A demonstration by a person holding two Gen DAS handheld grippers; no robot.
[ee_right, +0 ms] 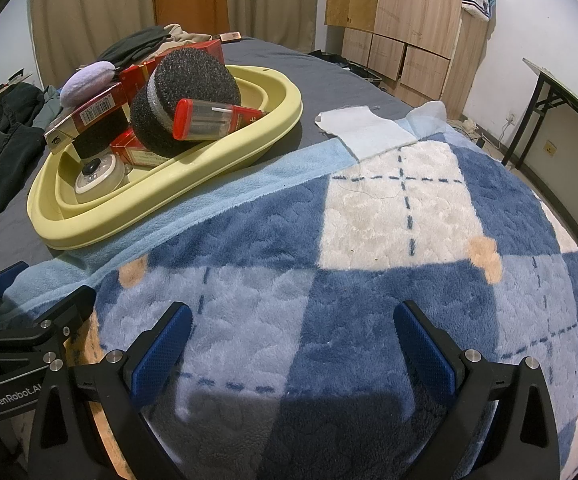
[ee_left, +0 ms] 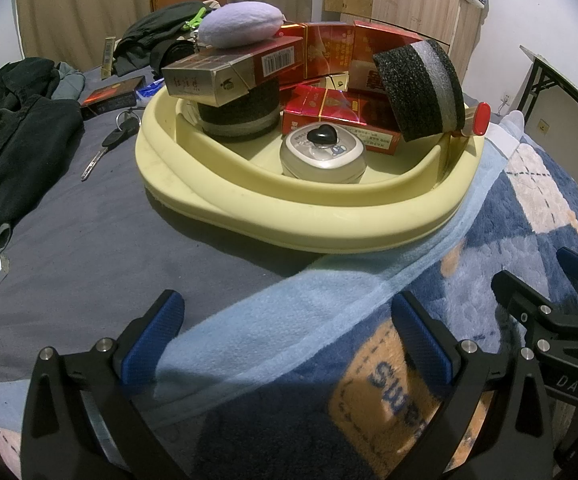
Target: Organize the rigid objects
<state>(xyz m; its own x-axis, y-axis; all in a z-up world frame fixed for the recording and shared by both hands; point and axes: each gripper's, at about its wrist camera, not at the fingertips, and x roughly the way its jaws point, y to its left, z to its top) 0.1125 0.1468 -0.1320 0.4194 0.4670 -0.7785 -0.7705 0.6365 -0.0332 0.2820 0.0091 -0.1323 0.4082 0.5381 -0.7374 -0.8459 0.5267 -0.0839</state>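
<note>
Both tongs, left [ee_left: 287, 336] and right [ee_right: 293, 344], gape apart and empty over the blanket [ee_right: 369, 280]. The boxes [ee_left: 329, 108], foam rolls [ee_left: 421, 88] and tin [ee_left: 323, 154] sit piled in the yellow basin [ee_left: 249, 216] on the bed.

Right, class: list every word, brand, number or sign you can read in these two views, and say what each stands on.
"GenRobot.AI" (end cut off): left gripper body, right wrist view.
"DAS": right gripper body, left wrist view.
Barcode, digits too small: gold-ended box.
Chinese characters on that box's gold end: too blurred.
Print on red boxes: too blurred.
Blanket lettering: upside down, partly hidden, unreadable.
</note>
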